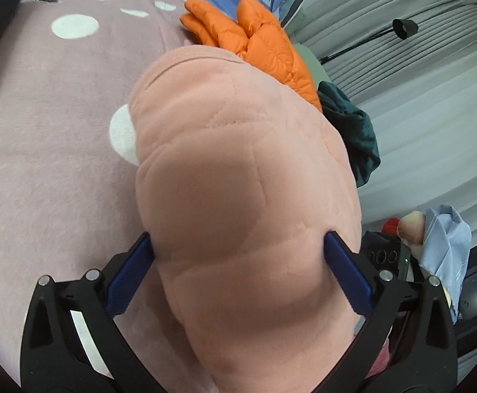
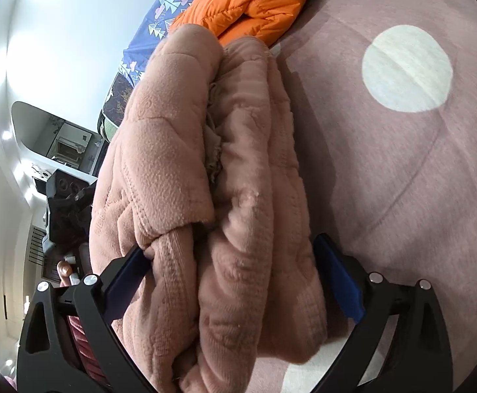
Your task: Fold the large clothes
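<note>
The left claw [image 1: 238, 245] and the right claw [image 2: 231, 258] each clamp the thick pink fleece garment [image 1: 238, 170], a bulky quilted bundle filling the middle of both frames above the dotted pink bed cover [image 1: 58, 163], so its stacked layers may slip apart and unfold.
</note>
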Demonstrator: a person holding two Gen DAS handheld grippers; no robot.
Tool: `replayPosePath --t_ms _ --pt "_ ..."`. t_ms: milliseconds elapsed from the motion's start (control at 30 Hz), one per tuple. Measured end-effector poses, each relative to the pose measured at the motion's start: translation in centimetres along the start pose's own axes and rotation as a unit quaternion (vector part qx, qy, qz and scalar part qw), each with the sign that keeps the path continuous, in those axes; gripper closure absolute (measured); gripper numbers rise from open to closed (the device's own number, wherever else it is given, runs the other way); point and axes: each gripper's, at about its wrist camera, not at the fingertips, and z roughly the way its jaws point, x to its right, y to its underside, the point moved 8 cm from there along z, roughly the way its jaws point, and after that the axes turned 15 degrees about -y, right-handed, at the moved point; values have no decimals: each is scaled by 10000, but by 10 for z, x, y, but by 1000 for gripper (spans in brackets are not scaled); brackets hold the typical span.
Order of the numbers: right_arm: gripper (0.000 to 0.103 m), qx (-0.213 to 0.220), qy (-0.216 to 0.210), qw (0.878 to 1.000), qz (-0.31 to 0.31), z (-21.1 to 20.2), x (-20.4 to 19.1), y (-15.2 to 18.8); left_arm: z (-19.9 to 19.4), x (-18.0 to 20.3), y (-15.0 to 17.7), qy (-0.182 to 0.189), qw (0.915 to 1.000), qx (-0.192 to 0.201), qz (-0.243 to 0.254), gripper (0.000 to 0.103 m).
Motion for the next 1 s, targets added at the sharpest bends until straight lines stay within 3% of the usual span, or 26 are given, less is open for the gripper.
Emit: replayPosePath --t_ms 467,600,767,1000 --pt "5 -43 -34 9999 -87 1 1 -6 0 4 -1 -151 9996 54 236 2" --pt "5 -60 -21 9999 -105 -1 0 -5 -5 6 -2 -418 9980 221 411 2" --pt "5 -79 -5 9999 -92 -2 0 -6 -14 15 -5 -878 9902 630 887 2" --pt "5 -90 -4 9999 -87 -3 2 -8 -11 14 -9 -815 9911 580 881 2"
